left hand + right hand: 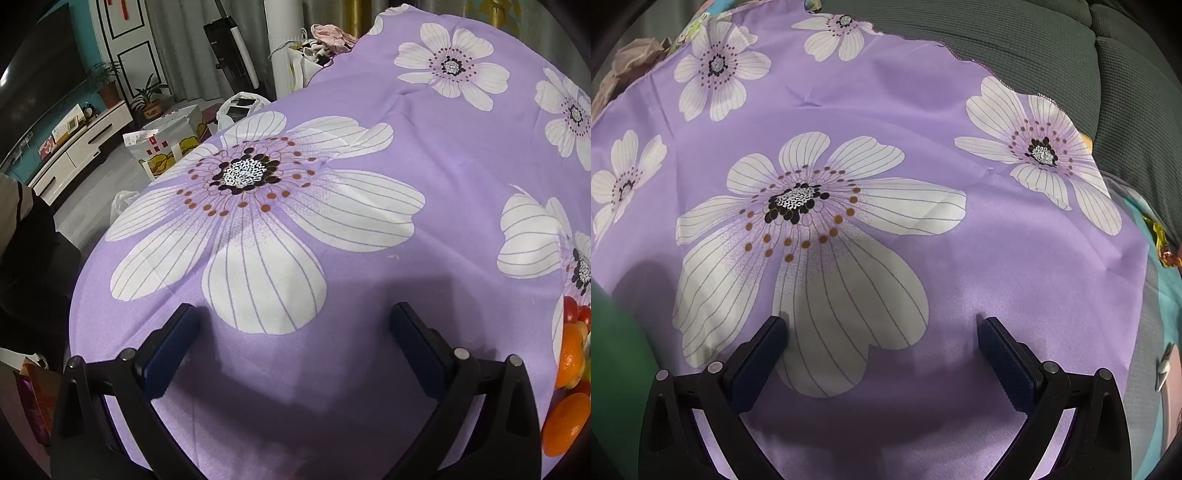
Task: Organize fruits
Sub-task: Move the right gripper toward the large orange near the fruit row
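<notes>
Both claws hang wide open and empty over the purple flowered cloth (424, 155): left gripper (295, 325), right gripper (882, 332), nothing between the jaws. The fruit pile (572, 354) sits at the far right edge of the left wrist view, to that gripper's right: oranges (567, 424), something red behind. I'd judge those oranges firm, round, light, prone to roll, so pinch across the widest middle, gently. A green shape (617, 343) at the right view's left edge is too blurred to name.

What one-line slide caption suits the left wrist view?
Open left gripper hovers over a purple floral tablecloth, with oranges and red fruit at the right edge.
</notes>
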The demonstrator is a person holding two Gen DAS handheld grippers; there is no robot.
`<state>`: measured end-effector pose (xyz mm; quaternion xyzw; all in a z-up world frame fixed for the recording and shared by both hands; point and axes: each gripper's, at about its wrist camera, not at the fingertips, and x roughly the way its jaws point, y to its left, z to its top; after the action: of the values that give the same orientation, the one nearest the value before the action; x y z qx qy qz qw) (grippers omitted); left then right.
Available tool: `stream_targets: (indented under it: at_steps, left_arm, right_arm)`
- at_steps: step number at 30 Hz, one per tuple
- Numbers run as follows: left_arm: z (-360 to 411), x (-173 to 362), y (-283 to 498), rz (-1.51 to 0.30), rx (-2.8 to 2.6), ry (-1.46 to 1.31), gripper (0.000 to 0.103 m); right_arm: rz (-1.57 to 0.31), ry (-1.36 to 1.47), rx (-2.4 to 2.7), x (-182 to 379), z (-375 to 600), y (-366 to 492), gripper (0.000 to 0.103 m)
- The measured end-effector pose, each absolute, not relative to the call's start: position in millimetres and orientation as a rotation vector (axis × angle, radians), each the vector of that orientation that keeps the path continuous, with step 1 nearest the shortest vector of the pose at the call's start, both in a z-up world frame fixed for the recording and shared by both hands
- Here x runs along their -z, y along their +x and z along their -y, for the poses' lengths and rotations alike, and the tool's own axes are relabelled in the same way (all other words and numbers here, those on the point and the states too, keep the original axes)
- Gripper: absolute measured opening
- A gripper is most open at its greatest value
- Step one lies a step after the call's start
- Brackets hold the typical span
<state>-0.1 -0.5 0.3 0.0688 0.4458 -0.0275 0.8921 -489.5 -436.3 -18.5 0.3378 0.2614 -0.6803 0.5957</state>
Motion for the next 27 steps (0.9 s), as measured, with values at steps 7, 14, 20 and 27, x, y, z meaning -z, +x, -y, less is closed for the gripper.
stream_targets:
  at_steps: [7,14,20,27]
  left_arm:
    - [4,-21,-20,-0.924,0.118,0.157,0.090]
    - [11,-85,-61,-0.762,0.334,0.010,0.091]
    - [34,-113,-102,-0.688,0.573,-0.020,0.091]
    - [47,-107,-116,-0.744,0.703,-0.012,0.088]
  right_arm:
    - [-0.605,0.795,1.565,15,436,-491,0.102]
    - [-0.480,0.633,1.571,-44,389,-493,0.102]
    - [-0.238,0.412,1.334,-118,317,-456,0.102]
    - [-0.290,0.340,0.925,-125,278,-384,0.102]
